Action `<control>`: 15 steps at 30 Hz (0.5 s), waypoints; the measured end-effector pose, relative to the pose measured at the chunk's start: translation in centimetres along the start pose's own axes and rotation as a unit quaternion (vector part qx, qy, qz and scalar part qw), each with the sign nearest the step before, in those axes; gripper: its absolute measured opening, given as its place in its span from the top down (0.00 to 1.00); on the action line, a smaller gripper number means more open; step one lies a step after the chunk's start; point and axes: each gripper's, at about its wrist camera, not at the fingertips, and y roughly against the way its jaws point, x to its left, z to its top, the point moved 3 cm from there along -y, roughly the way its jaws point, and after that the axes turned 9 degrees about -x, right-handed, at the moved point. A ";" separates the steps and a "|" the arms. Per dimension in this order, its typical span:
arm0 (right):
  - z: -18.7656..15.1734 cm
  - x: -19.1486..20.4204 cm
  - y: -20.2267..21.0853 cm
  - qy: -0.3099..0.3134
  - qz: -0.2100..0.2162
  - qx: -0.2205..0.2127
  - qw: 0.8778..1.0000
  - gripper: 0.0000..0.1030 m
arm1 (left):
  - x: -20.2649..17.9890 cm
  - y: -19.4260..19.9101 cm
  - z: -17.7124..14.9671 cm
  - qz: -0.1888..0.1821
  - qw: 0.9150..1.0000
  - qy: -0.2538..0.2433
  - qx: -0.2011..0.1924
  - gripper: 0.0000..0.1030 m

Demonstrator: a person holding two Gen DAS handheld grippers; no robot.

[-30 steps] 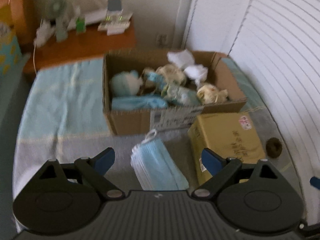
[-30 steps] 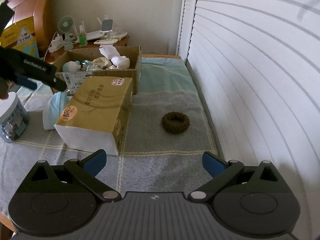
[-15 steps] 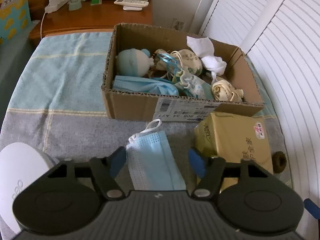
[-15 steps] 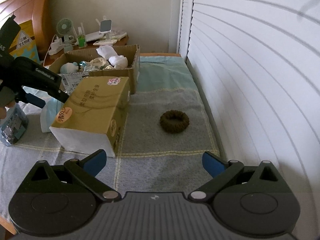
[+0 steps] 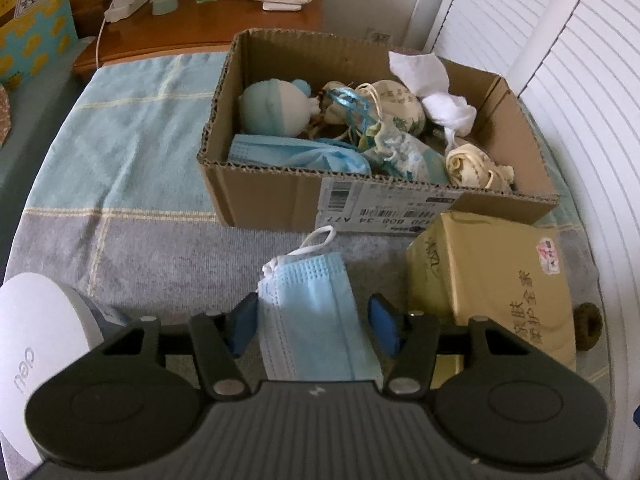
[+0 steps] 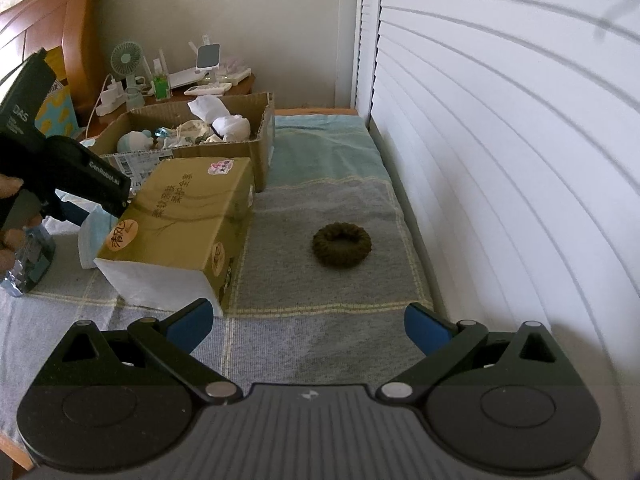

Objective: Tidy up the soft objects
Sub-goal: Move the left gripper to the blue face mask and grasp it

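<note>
left gripper (image 5: pixel 312 320): jaws just closing around face mask (image 5: pixel 316 316), right pad not touching | mask near cardboard box (image 5: pixel 280 196) | right gripper (image 6: pixel 308 320): released, empty | risk: thin mask slips, pads pinch blanket

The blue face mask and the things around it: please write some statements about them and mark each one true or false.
1. The blue face mask lies between the fingers of the left gripper, whose jaws have just been closing. True.
2. The mask is already inside the cardboard box. False: it lies on the cloth in front of the box.
3. The brown ring lies on the cloth, apart from the tissue pack. True.
4. The right gripper holds the brown ring. False: its jaws are open and empty, and the ring lies ahead of them.
5. The cardboard box is empty. False: it holds several soft things, among them another blue mask.
</note>
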 end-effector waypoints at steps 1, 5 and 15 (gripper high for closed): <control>0.0 0.0 0.1 0.000 0.000 -0.001 1.000 0.00 | 0.0 -0.1 -0.1 -0.001 1.000 -0.001 0.002 0.48; 0.0 -0.1 0.2 0.000 -0.001 -0.003 1.000 0.00 | -0.4 -0.2 -0.3 0.001 1.000 -0.008 -0.001 0.48; -0.3 -0.3 -0.3 -0.001 -0.009 0.007 1.000 0.00 | -0.3 -0.1 -0.3 -0.009 1.000 -0.021 -0.012 0.59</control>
